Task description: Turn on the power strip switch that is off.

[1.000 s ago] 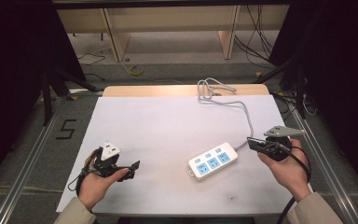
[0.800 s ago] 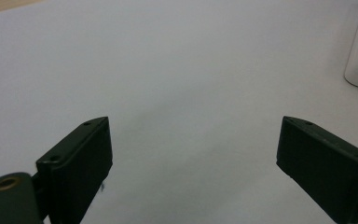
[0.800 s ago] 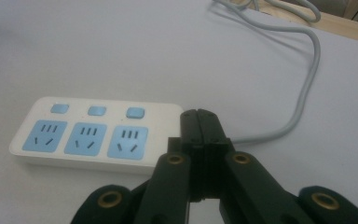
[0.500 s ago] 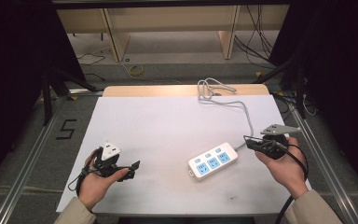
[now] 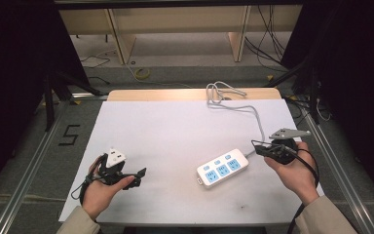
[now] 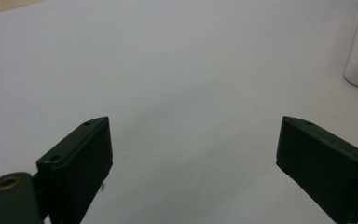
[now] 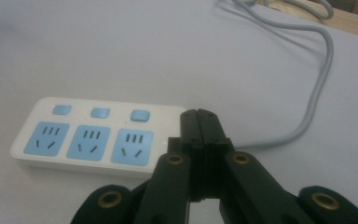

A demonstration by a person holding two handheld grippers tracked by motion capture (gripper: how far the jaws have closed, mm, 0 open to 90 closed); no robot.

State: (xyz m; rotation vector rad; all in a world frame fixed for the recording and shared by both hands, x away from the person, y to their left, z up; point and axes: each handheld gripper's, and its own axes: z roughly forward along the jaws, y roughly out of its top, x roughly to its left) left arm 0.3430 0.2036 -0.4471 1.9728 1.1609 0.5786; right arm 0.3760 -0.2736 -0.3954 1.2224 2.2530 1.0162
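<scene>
White sheeting covers the table [image 5: 175, 126], matte and smooth, with a strip of bare wood showing along its far edge. On it, right of centre, a white plastic power strip [image 5: 222, 167] is laid flat, a rounded slab with three blue sockets and three blue switches, its grey cable [image 5: 253, 114] curving away to a loose coil at the far edge. The right gripper [image 5: 254, 146] is held just beside the strip's cable end, its black jaws pressed fully together with nothing between them. The left gripper [image 5: 142, 171] is rested well apart near the table's left front, jaws spread wide over bare sheet, a white block seen on its body. An approach to the strip is judged to be in hand; opened jaws would be needed next for a grasp, or a closed tip for pressing a switch.
</scene>
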